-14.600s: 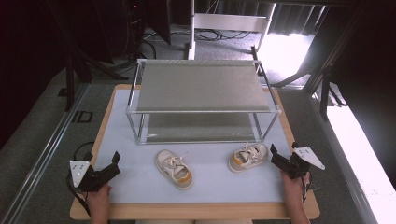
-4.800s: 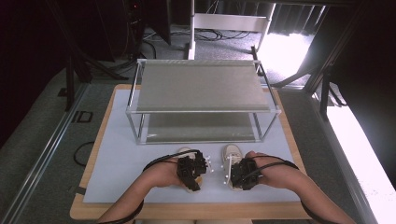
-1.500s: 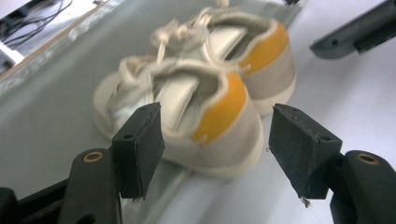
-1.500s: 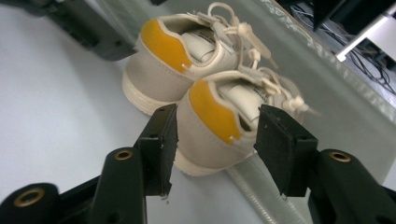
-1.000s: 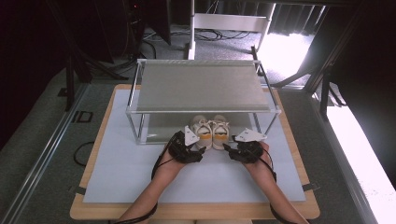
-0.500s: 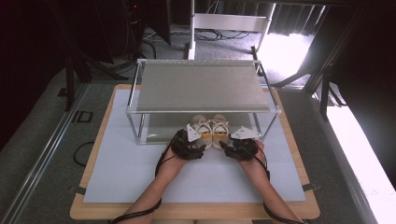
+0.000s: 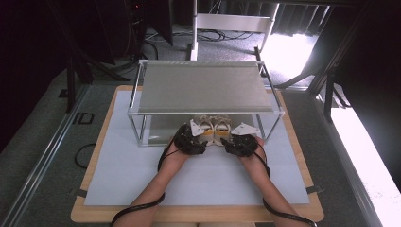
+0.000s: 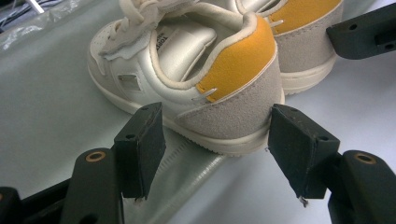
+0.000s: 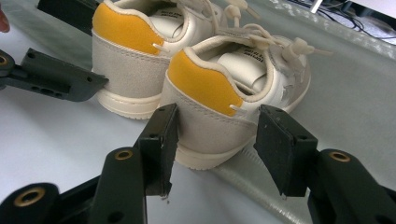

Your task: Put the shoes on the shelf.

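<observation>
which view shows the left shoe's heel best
The left gripper view: the left shoe sits close up, its orange heel tab between the left claw. The right gripper view shows that heel farther off; the high view shows it tiny.

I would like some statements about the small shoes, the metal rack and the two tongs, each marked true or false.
1. The two small white shoes with orange heel patches, left shoe and right shoe, stand side by side at the front edge of the lower level of the grey metal rack. True.
2. The shoes lie on the rack's top shelf. False: the top shelf is bare.
3. The heels point toward the person. True.
4. The left tongs are clamped on a shoelace. False: their jaws flank the left shoe's heel, with gaps.
5. The right tongs hold a cup. False: their jaws, just opening, stand around the right shoe's heel.
</observation>
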